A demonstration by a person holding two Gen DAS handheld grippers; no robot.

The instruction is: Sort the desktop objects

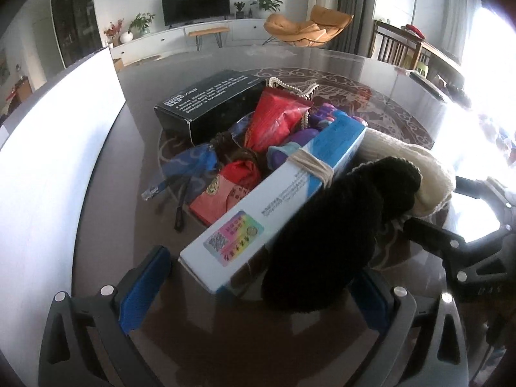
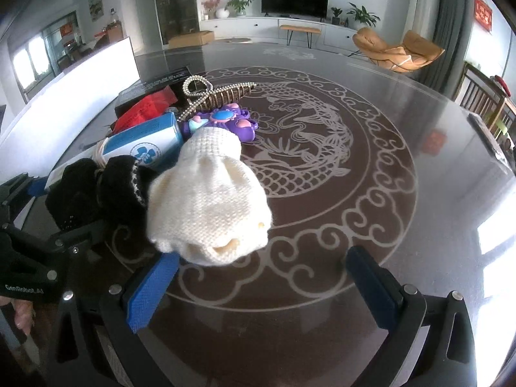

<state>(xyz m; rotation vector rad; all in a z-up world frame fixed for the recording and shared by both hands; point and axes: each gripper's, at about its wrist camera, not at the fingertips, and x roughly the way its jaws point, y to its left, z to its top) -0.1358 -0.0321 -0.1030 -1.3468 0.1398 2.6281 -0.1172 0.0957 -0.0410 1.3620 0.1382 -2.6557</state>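
Note:
A heap of objects lies on the round glass table (image 2: 371, 193). In the left wrist view a black knitted piece (image 1: 329, 235) and a white-and-blue carton (image 1: 274, 200) bound with a cord lie just ahead of my open left gripper (image 1: 258, 293), the black knit reaching between its blue pads. Behind them sit red packets (image 1: 274, 119), a blue pouch (image 1: 190, 164) and a black box (image 1: 209, 103). In the right wrist view a cream knitted piece (image 2: 209, 206) lies in front of my open right gripper (image 2: 258, 290), near its left pad. A purple toy (image 2: 222, 122) and a pearl hair claw (image 2: 213, 93) lie beyond.
A tall white panel (image 1: 54, 167) stands along the table's left side. The other gripper's black frame (image 1: 467, 251) shows at the right of the left wrist view. Bare glass over a dragon pattern (image 2: 306, 135) spreads to the right. Chairs (image 2: 483, 103) stand past the far edge.

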